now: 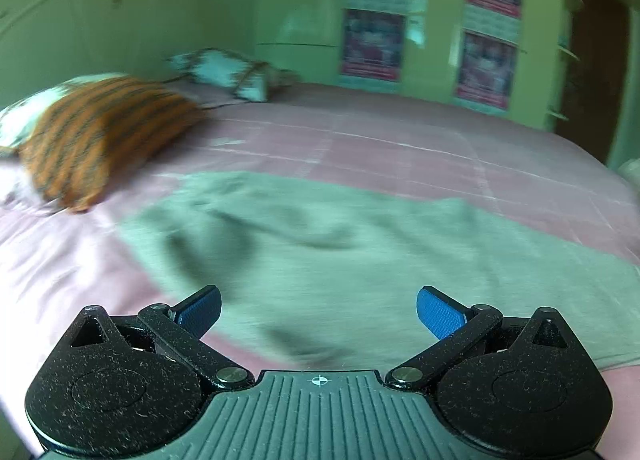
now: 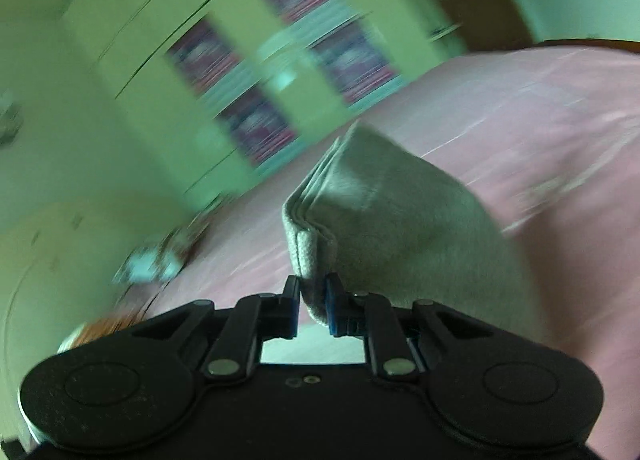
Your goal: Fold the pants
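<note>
Left gripper (image 1: 319,314): blue pads (image 1: 438,318) spread wide, nothing between them; it hangs low above the near edge of the pants (image 1: 340,256), aimed across the bed. Pants: grey, lying spread and rumpled on the pink bedsheet (image 1: 400,144). Orange striped pillow (image 1: 100,136) on the sheet, off to the left of the pants and apart from them.

Right gripper (image 2: 313,302): view rolled hard to one side and motion-blurred. Jaws nearly closed, clamped on a layered folded edge of the pants (image 2: 400,220); cloth rises from the pinch and drapes away over the bedsheet (image 2: 540,120). Green wardrobe (image 2: 132,72) behind, blurred.
</note>
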